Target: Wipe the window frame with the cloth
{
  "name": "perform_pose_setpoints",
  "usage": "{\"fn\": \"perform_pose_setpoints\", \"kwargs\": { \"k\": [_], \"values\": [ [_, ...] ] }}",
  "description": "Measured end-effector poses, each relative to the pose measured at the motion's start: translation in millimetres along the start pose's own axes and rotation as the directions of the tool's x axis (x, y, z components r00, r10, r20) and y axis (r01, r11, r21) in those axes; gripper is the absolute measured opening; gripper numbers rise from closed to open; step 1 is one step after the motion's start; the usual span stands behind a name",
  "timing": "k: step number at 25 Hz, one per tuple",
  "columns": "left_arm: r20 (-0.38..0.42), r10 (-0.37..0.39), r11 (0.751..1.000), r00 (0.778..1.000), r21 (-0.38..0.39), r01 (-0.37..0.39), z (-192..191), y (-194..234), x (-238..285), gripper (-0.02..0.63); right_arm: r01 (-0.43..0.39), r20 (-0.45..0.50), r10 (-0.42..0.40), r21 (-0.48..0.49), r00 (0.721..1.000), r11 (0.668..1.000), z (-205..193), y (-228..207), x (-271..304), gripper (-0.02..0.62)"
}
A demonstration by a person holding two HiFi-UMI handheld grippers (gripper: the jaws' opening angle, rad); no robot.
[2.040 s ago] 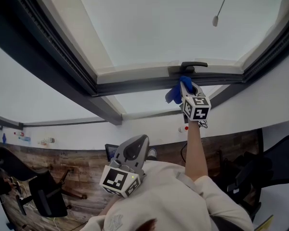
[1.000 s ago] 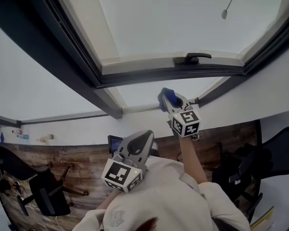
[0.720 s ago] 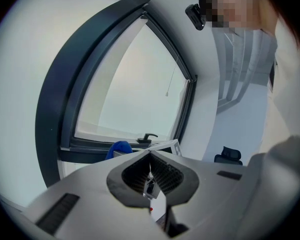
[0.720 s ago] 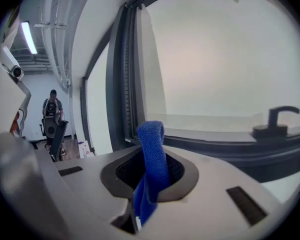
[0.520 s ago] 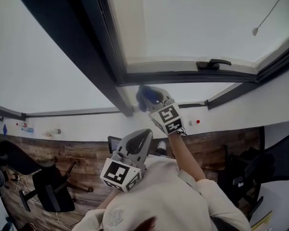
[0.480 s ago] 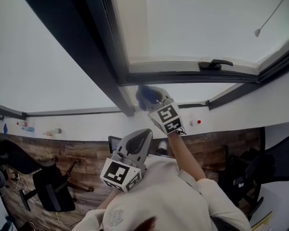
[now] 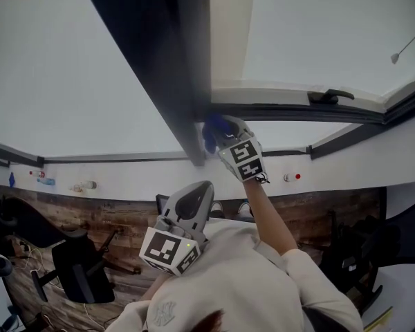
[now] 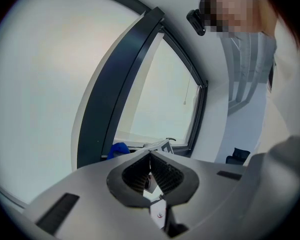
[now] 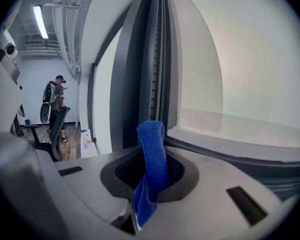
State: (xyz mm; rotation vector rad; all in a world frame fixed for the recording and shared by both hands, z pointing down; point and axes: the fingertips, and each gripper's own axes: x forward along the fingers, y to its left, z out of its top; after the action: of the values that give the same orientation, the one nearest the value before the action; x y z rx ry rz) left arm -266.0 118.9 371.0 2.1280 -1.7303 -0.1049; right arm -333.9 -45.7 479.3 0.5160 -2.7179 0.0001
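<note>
Right gripper [image 7: 219,131] is clamped on a thin fold of blue cloth [image 9: 152,166] at the window frame [image 7: 187,81] corner, left gripper [image 8: 151,171] is closed and empty by the chest; hard dragging there could likely pull the cloth free.

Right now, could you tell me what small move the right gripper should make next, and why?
Probably slide the right gripper up along the window frame's dark upright bar: its jaws are shut on the blue cloth right at that bar's foot.
</note>
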Motion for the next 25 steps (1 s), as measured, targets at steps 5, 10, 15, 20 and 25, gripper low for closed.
{"fn": "perform_pose_setpoints", "kwargs": {
  "k": [5,10,15,20,25],
  "values": [
    [-0.010,-0.005,1.000,1.000,0.007,0.005,2.6,12.4,-2.1,0.009,0.019,-0.001,-0.019,-0.019,1.000,1.000,-2.5,-4.1,6.3,0.050],
    [-0.016,-0.027,1.000,1.000,0.002,0.027,3.6,15.0,5.5,0.009,0.038,-0.004,-0.039,-0.055,0.999,0.998,-3.3,-5.7,7.2,0.049],
    [-0.008,-0.043,0.999,0.999,-0.003,0.042,6.3,14.7,9.1,0.009,0.070,-0.031,-0.073,-0.110,0.997,0.992,-4.8,-5.8,6.5,0.050],
    [-0.011,-0.056,0.998,0.998,-0.003,0.056,6.1,12.9,13.5,0.009,0.086,-0.040,-0.090,-0.103,0.995,0.991,-4.5,-11.2,2.9,0.051],
    [-0.013,-0.061,0.998,0.998,-0.005,0.061,5.4,11.1,16.6,0.009,0.102,-0.032,-0.105,-0.075,0.994,0.992,-7.3,-18.7,-3.5,0.051]
  ]
}}
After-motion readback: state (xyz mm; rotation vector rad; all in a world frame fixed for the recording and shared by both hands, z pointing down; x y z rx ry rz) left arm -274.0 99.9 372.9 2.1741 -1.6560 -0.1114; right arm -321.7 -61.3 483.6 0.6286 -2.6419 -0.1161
